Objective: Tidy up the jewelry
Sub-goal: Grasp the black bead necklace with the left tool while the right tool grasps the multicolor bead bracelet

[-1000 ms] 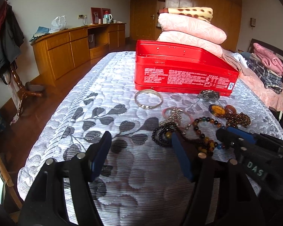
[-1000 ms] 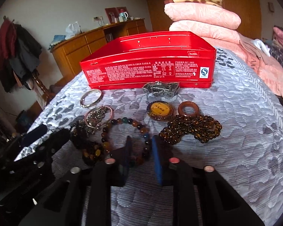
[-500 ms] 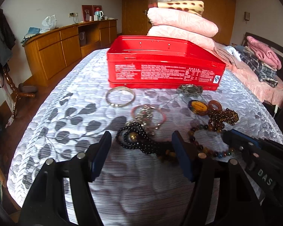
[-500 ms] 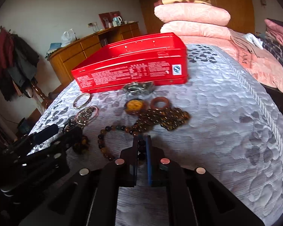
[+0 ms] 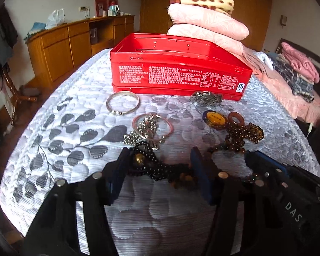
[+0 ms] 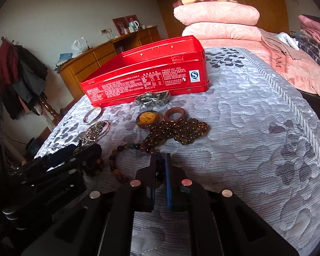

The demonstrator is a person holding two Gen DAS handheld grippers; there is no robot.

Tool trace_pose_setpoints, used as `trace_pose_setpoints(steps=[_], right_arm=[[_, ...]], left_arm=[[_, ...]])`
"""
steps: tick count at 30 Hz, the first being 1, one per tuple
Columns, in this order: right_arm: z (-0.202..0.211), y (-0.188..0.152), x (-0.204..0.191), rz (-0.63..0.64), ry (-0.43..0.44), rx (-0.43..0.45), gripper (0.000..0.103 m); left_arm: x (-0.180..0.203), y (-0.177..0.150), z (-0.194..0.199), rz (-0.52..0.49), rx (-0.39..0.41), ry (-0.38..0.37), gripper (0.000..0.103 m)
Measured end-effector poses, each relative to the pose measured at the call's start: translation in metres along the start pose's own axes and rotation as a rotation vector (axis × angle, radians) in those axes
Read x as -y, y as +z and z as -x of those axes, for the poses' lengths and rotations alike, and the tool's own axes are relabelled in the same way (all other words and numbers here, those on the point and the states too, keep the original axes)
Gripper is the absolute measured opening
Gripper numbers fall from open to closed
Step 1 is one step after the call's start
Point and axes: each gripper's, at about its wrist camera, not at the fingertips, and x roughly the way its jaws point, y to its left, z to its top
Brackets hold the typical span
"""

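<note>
Jewelry lies on a grey leaf-patterned bedspread [image 5: 64, 128] in front of an open red tin [image 5: 181, 79]. My left gripper [image 5: 157, 170] straddles a black bead necklace [image 5: 155, 168]; its jaws are closing with the beads between them. My right gripper [image 6: 161, 166] is shut on a multicoloured bead bracelet [image 6: 119, 166], which trails off to its left. Beyond lie a silver bangle [image 5: 122, 103], a pink bangle with a silver chain [image 5: 152, 125], a metal watch [image 5: 205, 99], an amber pendant [image 6: 147, 118], a wooden ring [image 6: 175, 114] and brown beads [image 6: 181, 130].
Stacked pink pillows [image 5: 207, 25] sit behind the tin, and folded clothes [image 5: 296, 72] lie at the far right of the bed. A wooden cabinet [image 5: 59, 49] lines the left wall, near a coat rack [image 6: 21, 79]. The bed's edge drops off on the left.
Both grippers have moved in over the jewelry. The right jaws have shut on the multicoloured bracelet. The left jaws have narrowed around the black necklace.
</note>
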Motion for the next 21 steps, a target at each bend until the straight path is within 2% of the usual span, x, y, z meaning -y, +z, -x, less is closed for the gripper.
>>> trace_pose_setpoints(steps=[3, 4, 7, 9, 10, 12, 15, 16, 19, 21], right_arm=[[0.0, 0.0, 0.0, -0.002, -0.001, 0.0, 0.008], [0.0, 0.0, 0.0, -0.001, -0.001, -0.001, 0.008], [0.001, -0.001, -0.001, 0.0, -0.001, 0.0, 0.008], [0.001, -0.002, -0.004, 0.005, 0.001, -0.002, 0.008], [0.001, -0.002, -0.006, 0.008, 0.002, -0.004, 0.008], [0.0, -0.003, -0.009, 0.012, 0.003, -0.007, 0.008], [0.001, -0.004, -0.012, 0.017, -0.003, -0.009, 0.008], [0.0, -0.004, -0.012, 0.015, -0.003, -0.01, 0.008], [0.001, -0.005, -0.011, 0.009, -0.001, -0.011, 0.008], [0.001, -0.005, -0.011, 0.01, -0.002, -0.011, 0.008]], left_arm=[[-0.005, -0.003, 0.003, 0.005, -0.003, -0.02, 0.043], [-0.009, -0.004, 0.004, 0.008, -0.007, -0.006, 0.03], [-0.018, -0.007, 0.007, 0.008, -0.013, -0.038, 0.027], [-0.022, -0.008, 0.01, 0.011, -0.015, -0.037, 0.014], [-0.026, -0.009, 0.011, 0.018, -0.018, -0.05, 0.014], [-0.031, -0.01, 0.013, 0.028, -0.027, -0.077, 0.015], [-0.034, -0.013, 0.018, 0.031, -0.029, -0.072, 0.018], [-0.034, -0.013, 0.019, 0.026, -0.029, -0.066, 0.022], [-0.032, -0.015, 0.025, 0.023, -0.026, -0.068, 0.057], [-0.032, -0.017, 0.03, 0.018, -0.019, -0.052, 0.058]])
